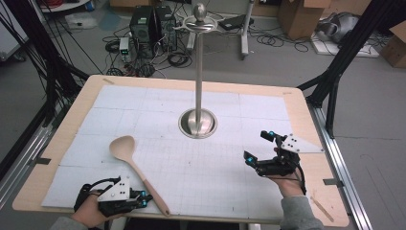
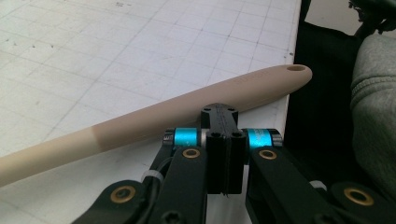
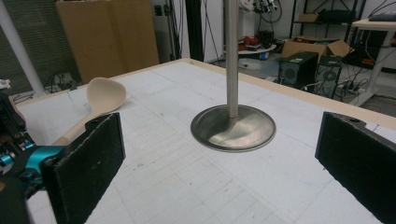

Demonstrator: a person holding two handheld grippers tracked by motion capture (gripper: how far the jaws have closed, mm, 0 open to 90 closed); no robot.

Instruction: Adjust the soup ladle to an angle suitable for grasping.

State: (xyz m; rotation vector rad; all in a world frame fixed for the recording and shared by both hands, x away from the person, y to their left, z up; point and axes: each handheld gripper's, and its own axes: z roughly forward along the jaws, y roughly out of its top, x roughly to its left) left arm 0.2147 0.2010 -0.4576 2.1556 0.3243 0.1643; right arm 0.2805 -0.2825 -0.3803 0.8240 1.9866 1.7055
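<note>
Resting pressed together beside the handle of the wooden spoon point(image 2: 154, 119), the left gripper point(image 1: 142, 196) fingers sit low at the near edge of the gridded surface point(image 1: 201, 177), while the right gripper point(image 1: 261, 149) fingers stand spread wide, facing the metal stand point(image 3: 232, 121); no legible writing.

Hand-held gripper point(image 2: 223, 140) jaws pressed together just beside the beige spoon handle point(image 2: 187, 116) — lying across the gridded mat point(image 2: 116, 51)

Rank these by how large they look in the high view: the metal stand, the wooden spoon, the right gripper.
1. Metal stand, tallest, with a wide round base.
2. Wooden spoon.
3. Right gripper, open, smallest. It looks close to the spoon's bowl in size, but shorter than the whole spoon.
</note>
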